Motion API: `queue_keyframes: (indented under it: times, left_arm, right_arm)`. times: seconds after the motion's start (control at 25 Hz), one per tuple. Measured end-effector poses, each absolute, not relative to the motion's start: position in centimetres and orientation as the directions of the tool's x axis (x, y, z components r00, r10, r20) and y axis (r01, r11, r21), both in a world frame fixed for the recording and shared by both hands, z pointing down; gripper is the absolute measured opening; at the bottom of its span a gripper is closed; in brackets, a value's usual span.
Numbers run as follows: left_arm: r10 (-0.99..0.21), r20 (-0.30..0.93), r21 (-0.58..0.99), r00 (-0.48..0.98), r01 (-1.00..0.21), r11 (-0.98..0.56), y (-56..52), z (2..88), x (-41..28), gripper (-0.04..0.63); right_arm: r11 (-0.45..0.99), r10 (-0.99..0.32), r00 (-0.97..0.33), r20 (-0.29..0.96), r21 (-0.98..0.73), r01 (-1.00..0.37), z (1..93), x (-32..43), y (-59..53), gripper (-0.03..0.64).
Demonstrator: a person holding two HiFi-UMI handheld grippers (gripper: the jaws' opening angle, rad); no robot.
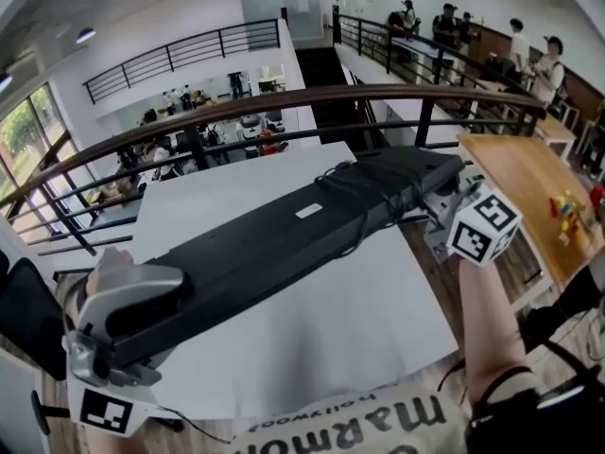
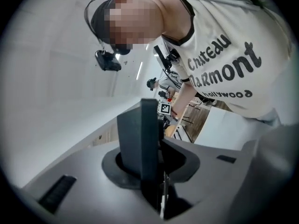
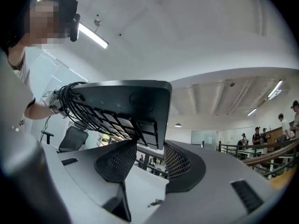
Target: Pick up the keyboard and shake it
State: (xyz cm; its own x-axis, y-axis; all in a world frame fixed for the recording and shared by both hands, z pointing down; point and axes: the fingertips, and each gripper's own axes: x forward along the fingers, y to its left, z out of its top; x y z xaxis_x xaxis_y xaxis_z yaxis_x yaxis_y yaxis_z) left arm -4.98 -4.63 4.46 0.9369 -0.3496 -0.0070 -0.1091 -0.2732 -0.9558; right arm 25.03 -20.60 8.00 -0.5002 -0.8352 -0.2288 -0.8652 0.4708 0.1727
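Left gripper (image 1: 151, 322) clamped one end of the keyboard (image 1: 284, 230) between its fingers (image 2: 70, 176), and the right gripper (image 1: 430, 206) gripped the other end between its fingers, above the tabletop (image 1: 359, 348).

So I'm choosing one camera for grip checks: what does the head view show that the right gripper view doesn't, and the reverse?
Only the head view: the keyboard from its underside, white label showing, and the marker cube on the right gripper. Only the right gripper view: the keys, and that gripper's jaws closed on the keyboard's end. Both: the keyboard held up, the cable wound round it, and the railing.
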Motion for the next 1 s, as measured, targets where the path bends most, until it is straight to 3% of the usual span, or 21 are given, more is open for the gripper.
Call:
queue_keyframes:
  times: [0.2,0.6,0.8,1.0]
  left_arm:
    - [-0.397,0.067,-0.932,0.915,-0.084,-0.352,-6.6,6.3,-4.6,0.089]
    - [-0.334,0.088,-0.874,0.939,-0.088,-0.479,-8.7,7.4,-2.8,0.103]
    - [-0.358,0.168,-0.840,0.919,-0.056,-0.540,-10.3,9.1,-1.4,0.106]
    - [-0.325,0.225,-0.652,0.919,-0.105,-0.751,-12.5,11.7,-0.9,0.099]
  right_arm:
    - [0.476,-0.853,-0.494,-0.170,0.139,-0.869,10.3,25.5,-21.6,0.201]
    - [0.471,-0.877,-0.472,-0.093,0.029,-0.881,14.9,27.2,-22.2,0.201]
    - [0.456,-0.890,-0.456,-0.019,-0.054,-0.888,18.6,28.7,-23.7,0.201]
    - [0.437,-0.888,-0.448,0.106,-0.111,-0.892,23.2,29.3,-23.7,0.201]
